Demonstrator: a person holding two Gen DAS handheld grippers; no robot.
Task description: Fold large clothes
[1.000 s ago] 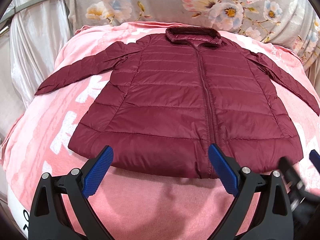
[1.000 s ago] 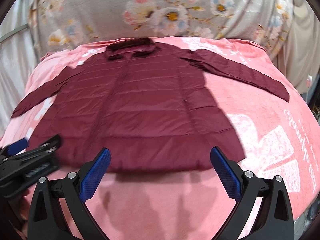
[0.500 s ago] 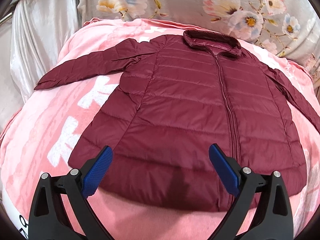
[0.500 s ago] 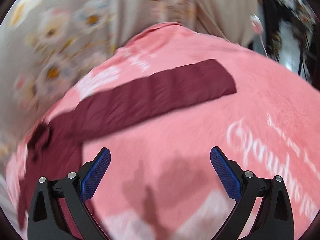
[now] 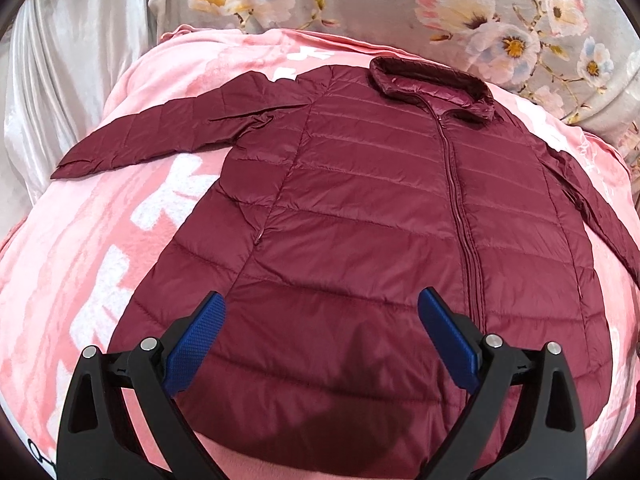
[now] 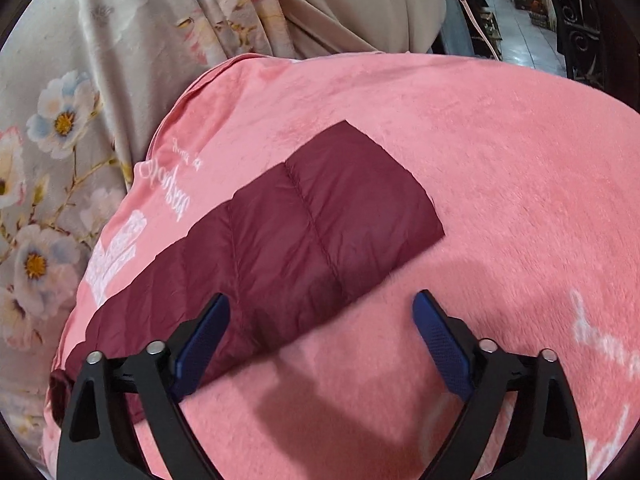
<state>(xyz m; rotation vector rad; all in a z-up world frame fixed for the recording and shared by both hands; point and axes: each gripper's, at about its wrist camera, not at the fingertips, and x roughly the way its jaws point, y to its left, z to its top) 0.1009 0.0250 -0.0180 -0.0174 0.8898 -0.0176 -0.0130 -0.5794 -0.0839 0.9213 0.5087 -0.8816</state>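
Tongs [image 5: 320,316] hover over quilted, glossy maroon jacket [image 5: 380,220].

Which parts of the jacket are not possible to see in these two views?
- Left wrist view: the jacket hem middle is covered by the left gripper; the far sleeve's cuff is cut off by the right edge.
- Right wrist view: only one sleeve shows; the body is cut off at the lower left by the right gripper, jaws closing, nothing between.

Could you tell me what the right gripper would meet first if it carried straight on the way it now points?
Most likely the jacket sleeve near its cuff end, lying flat on the pink blanket. The right gripper has nothing between its closing jaws; depth is hard to judge, so it might touch blanket just short of the sleeve.
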